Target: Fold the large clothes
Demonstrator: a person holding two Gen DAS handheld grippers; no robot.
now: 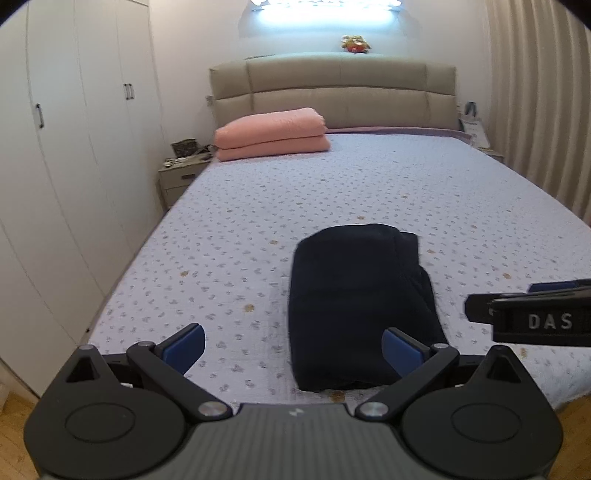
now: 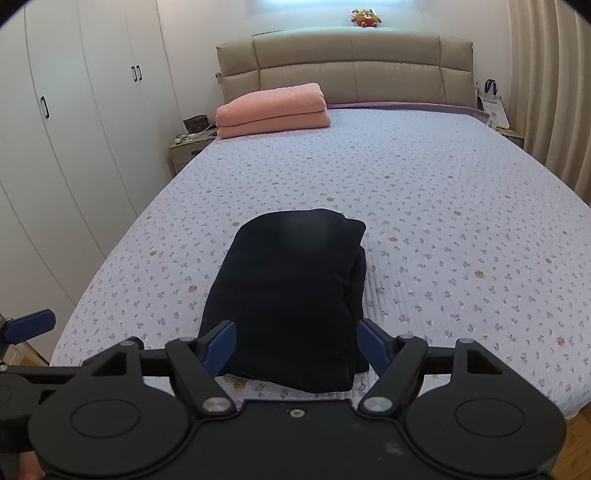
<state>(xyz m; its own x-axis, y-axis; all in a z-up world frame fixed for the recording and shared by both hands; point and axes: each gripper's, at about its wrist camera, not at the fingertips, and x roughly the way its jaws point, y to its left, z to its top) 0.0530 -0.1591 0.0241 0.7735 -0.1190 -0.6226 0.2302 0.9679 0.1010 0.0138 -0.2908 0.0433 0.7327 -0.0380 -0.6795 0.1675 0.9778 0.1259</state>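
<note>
The dark garment (image 2: 291, 295) lies near the foot of the bed (image 2: 461, 206) as a compact folded stack with fairly square edges. Folding appears finished; at most a tidy of the right-side layers remains. The right gripper (image 2: 297, 349) and left gripper (image 1: 293, 349) both hover with jaws spread, gripping nothing.

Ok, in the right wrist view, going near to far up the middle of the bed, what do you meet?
Right claw, open → folded dark garment → bare stretch of floral bedspread → folded pink blanket → padded headboard → plush toy on top.
</note>
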